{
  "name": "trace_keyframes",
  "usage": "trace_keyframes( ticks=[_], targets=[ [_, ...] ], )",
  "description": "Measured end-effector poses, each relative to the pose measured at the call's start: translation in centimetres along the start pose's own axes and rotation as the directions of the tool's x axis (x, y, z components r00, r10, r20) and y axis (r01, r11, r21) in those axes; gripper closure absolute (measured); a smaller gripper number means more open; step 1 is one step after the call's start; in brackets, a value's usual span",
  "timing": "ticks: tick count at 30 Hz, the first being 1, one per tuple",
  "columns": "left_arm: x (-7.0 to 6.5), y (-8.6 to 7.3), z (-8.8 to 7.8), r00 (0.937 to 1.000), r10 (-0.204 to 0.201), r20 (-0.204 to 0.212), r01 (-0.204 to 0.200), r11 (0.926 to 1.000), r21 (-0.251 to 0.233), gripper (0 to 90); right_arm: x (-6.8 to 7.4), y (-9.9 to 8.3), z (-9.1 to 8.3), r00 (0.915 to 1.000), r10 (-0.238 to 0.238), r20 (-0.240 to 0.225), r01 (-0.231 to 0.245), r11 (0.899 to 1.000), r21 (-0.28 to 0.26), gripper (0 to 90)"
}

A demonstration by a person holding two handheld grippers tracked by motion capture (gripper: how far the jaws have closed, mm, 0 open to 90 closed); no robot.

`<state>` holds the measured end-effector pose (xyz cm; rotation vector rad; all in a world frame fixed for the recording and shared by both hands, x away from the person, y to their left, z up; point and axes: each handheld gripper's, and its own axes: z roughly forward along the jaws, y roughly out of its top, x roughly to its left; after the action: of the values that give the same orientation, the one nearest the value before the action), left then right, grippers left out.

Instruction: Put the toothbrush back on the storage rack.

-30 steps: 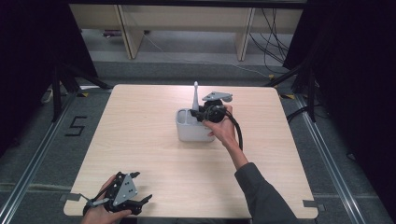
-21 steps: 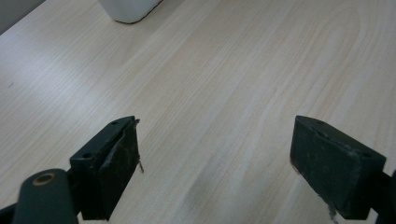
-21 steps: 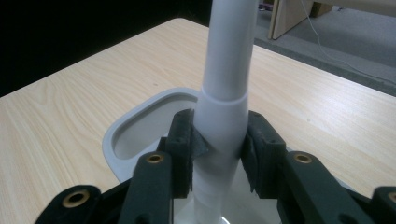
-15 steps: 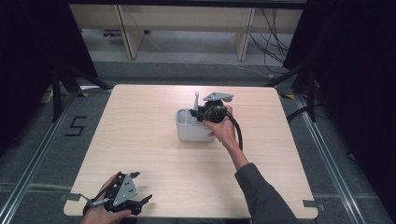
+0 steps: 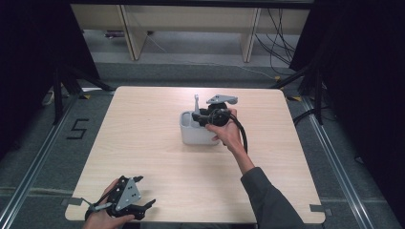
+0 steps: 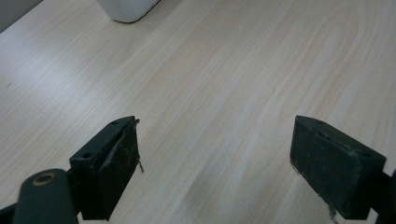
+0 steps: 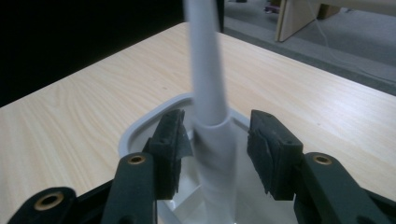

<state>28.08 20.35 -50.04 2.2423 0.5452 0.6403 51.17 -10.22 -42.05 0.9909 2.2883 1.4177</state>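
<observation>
A white container (image 5: pixel 195 136) stands near the middle of the wooden table (image 5: pixel 143 119). A pale grey utensil handle (image 5: pixel 196 102) sticks up out of it. My right gripper (image 5: pixel 199 118) reaches over the container's right side. In the right gripper view the handle (image 7: pixel 208 93) rises between the jaws of the right gripper (image 7: pixel 215 128) above the container's rim (image 7: pixel 140 126). These jaws have just been opening, and a gap shows on each side of the handle. My left gripper (image 5: pixel 145 191) rests at the table's near left corner. In its own view the left gripper (image 6: pixel 215 135) is open over bare wood.
The container's base (image 6: pixel 126 9) shows at the top of the left gripper view. Grey floor with a taped "5" (image 5: pixel 79 129) lies left of the table. Wooden shelf legs (image 5: pixel 131 33) and cables (image 5: pixel 282 28) stand beyond the far edge, with dark curtains at both sides.
The grey handle has sunk lower into the white container. The right gripper stays at the container, and the left gripper has not moved.
</observation>
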Motion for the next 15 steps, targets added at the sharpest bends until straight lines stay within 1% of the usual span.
trace_keyframes(
  ticks=[1,2,3,4,5,6,8,9,10,11,12,13,14,15],
  targets=[
    [-0.01,0.01,0.00,1.0000,0.000,0.000,0.000,1.0000,0.002,15.1,-0.08,0.02,0.02,0.9998,-0.022,0.001,0.022,1.000,-0.001,52.9],
    [-0.02,0.01,-0.01,1.0000,0.002,0.001,-0.002,1.0000,0.002,15.1,0.07,0.03,-0.13,0.9997,-0.017,0.019,0.016,1.000,0.009,51.2],
    [-0.03,0.00,-0.01,1.0000,0.003,0.002,-0.003,1.0000,0.003,15.1,0.03,0.04,-0.08,0.9992,-0.036,0.021,0.036,0.999,0.003,50.0],
    [-0.02,0.01,-0.01,1.0000,0.004,0.003,-0.004,1.0000,0.003,15.1,0.13,0.03,-0.11,0.9979,-0.052,0.038,0.052,0.999,0.007,47.7],
    [-0.03,0.01,-0.01,1.0000,0.004,0.002,-0.004,1.0000,0.004,15.1,0.22,0.01,-0.08,0.9981,-0.049,0.037,0.049,0.999,0.004,46.2],
    [-0.03,0.02,-0.01,1.0000,0.005,0.003,-0.005,1.0000,0.004,15.1,0.24,0.01,-0.07,0.9990,-0.043,0.014,0.043,0.999,0.008,44.2],
    [-0.04,0.02,-0.02,1.0000,0.006,0.003,-0.006,1.0000,0.004,15.1,0.29,0.04,-0.18,0.9990,-0.040,0.019,0.040,0.999,0.002,41.9],
    [-0.04,0.02,-0.01,1.0000,0.006,0.003,-0.006,1.0000,0.003,15.1,0.25,0.09,-0.38,0.9984,-0.046,0.033,0.045,0.999,0.004,41.4],
    [-0.04,0.01,-0.01,1.0000,0.004,0.003,-0.004,1.0000,0.004,15.1,0.25,0.08,-0.37,0.9993,-0.034,0.015,0.034,0.999,-0.001,40.4],
    [-0.04,0.01,0.00,1.0000,0.004,0.003,-0.004,1.0000,0.005,15.1,0.37,0.08,-0.50,0.9997,-0.015,0.017,0.015,1.000,0.005,39.8],
    [-0.04,0.01,-0.01,1.0000,0.004,0.003,-0.004,1.0000,0.005,15.1,0.37,0.07,-0.59,0.9997,-0.010,0.022,0.010,1.000,0.000,39.2],
    [-0.04,0.02,-0.02,1.0000,0.004,0.002,-0.004,1.0000,0.003,15.1,0.28,0.11,-0.66,0.9996,-0.019,0.022,0.019,1.000,-0.001,38.9],
    [-0.05,0.01,-0.02,1.0000,0.003,0.001,-0.003,1.0000,-0.001,15.1,0.11,0.13,-0.78,0.9987,-0.040,0.030,0.040,0.999,-0.005,38.2],
    [-0.03,0.02,-0.02,1.0000,0.003,0.000,-0.003,1.0000,0.001,15.1,0.27,0.11,-0.86,0.9995,-0.014,0.028,0.014,1.000,-0.003,37.7]
  ],
)
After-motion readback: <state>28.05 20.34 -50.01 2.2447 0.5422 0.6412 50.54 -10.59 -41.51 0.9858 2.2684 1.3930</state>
